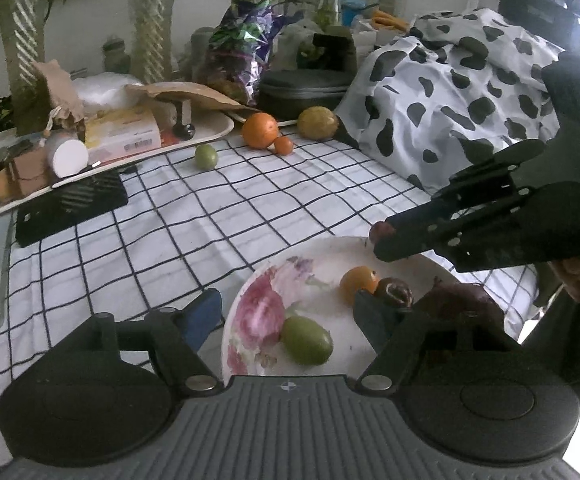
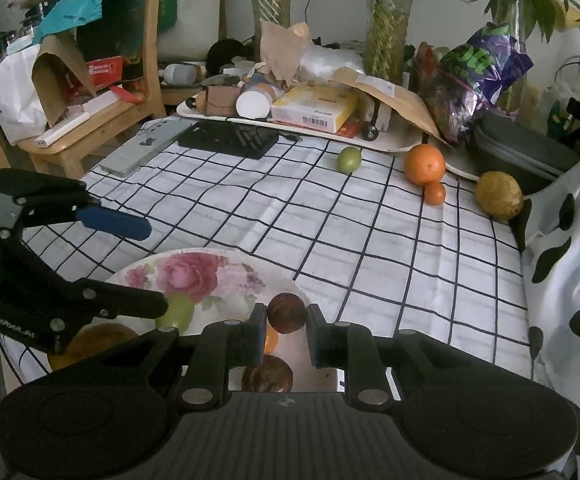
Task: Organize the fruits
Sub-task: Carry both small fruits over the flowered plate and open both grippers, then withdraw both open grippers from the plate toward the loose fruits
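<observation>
Right wrist view: right gripper (image 2: 286, 326) is above the near edge of the floral plate (image 2: 194, 276), its two fingers clamped on a small dark red fruit (image 2: 287, 313).
Right gripper, left wrist view: it enters from the right over the far rim of the plate (image 1: 322, 256); the dark red fruit (image 1: 382, 232) shows at its tip.
Left gripper: jaws spread wide, holding nothing. It (image 1: 286, 312) sits low at the near side of the plate, one finger with a blue pad (image 1: 202, 314) outside the plate's left rim, the other finger over the plate.
Left gripper, right wrist view: it (image 2: 146, 268) reaches in from the left across the plate, fingers well apart.
Plate contents: green oval fruit (image 1: 307, 340), small orange fruit (image 1: 357, 283), dark round fruit (image 1: 394, 292) touching the orange one, and a larger dark red fruit (image 1: 462, 302) partly hidden behind the left gripper's finger.
Fruit off the plate: green lime (image 2: 349, 159), large orange (image 2: 424, 165), small tangerine (image 2: 435, 193) touching the orange, and yellow-brown fruit (image 2: 498, 195); all lie on the checked tablecloth (image 2: 330, 232) at the far side, well apart from the plate.
Far edge: tray (image 2: 390, 142) loaded with boxes and paper.
Right side: cow-print cloth (image 1: 450, 92).
</observation>
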### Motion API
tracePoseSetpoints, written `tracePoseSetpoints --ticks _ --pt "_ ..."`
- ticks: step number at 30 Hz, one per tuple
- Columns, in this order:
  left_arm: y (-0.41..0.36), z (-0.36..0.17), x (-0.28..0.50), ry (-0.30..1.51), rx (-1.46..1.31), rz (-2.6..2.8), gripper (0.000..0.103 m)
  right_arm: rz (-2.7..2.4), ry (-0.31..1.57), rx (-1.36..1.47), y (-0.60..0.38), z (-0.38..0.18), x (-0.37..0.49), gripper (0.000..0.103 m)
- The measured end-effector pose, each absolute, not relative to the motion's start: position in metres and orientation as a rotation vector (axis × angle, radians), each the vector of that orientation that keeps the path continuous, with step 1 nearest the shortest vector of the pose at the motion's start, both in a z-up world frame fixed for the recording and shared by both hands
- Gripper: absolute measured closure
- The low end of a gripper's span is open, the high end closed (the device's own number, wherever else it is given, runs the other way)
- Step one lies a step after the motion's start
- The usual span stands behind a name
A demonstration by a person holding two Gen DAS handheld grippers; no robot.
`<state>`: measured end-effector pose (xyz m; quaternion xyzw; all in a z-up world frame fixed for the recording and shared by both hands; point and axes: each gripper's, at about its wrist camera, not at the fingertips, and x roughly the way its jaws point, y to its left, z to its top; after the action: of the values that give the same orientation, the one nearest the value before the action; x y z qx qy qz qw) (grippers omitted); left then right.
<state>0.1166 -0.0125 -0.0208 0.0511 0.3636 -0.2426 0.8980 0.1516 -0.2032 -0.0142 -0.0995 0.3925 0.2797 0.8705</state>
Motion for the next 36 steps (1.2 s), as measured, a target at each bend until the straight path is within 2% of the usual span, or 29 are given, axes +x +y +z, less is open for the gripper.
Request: tracePoseSetpoints --ticks 6,8,10,17,19,23,36 --pt "-0.006 -0.019 0.109 0.752 0.083 -0.483 0.032 0.620 0.804 -0.172 -0.196 -0.010 0.153 0.081" --pt "-0.005 -0.019 0.107 0.753 0.077 -0.478 0.032 0.635 0.793 -0.167 -0.192 -0.008 0.153 0.070" --pt "-0.003 -0.018 0.105 0.752 0.073 -0.473 0.032 0.639 0.780 -0.164 -0.191 -0.006 0.152 0.045" --pt "-0.002 -0.016 0.097 0.750 0.064 -0.462 0.032 0.596 0.749 -0.154 -0.197 0.000 0.144 0.025" --pt "-0.002 -0.016 0.093 0.751 0.063 -0.457 0.032 0.570 0.745 -0.152 -0.201 0.000 0.138 0.007" --pt "-0.002 -0.014 0.085 0.751 0.060 -0.452 0.032 0.536 0.753 -0.155 -0.206 0.000 0.127 0.000" --pt "-0.007 -0.002 0.062 0.758 0.080 -0.432 0.032 0.503 0.782 -0.207 -0.207 -0.003 0.087 0.000"
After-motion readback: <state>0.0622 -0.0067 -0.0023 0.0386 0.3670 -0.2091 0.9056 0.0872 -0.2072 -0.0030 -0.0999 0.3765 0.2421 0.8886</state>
